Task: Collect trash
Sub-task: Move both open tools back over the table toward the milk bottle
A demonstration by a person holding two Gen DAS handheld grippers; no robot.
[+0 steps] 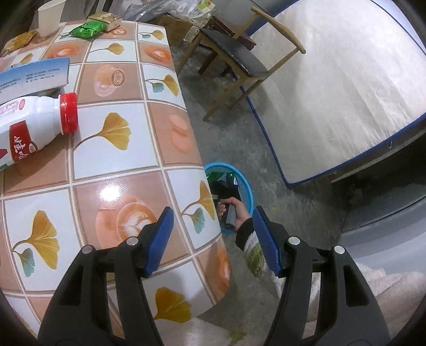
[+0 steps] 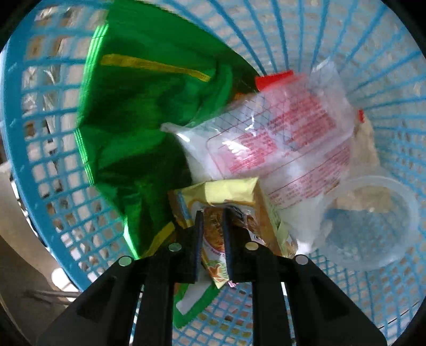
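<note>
My right gripper point(image 2: 213, 213) is inside the blue mesh trash basket point(image 2: 32, 127), shut on a yellow snack wrapper point(image 2: 229, 194). Under it lie a green foil bag point(image 2: 138, 111), a clear printed bag point(image 2: 279, 138) and a clear plastic cup point(image 2: 372, 221). My left gripper point(image 1: 213, 213) is open and empty above the table's right edge. On the patterned table point(image 1: 119, 159) lie a white bottle with a red cap point(image 1: 32, 127), a blue box point(image 1: 34, 74), a green packet point(image 1: 87, 29), a gold packet point(image 1: 105, 20) and a paper cup point(image 1: 50, 18). The basket point(image 1: 239, 181) stands on the floor by the table, with the right hand over it.
A wooden chair with a black seat point(image 1: 234, 56) stands beyond the table. A white mattress with blue trim point(image 1: 332, 87) lies on the floor to the right. Boxes and bags point(image 1: 181, 16) are piled at the back. A yellow wrapper point(image 1: 21, 40) lies at the table's far left.
</note>
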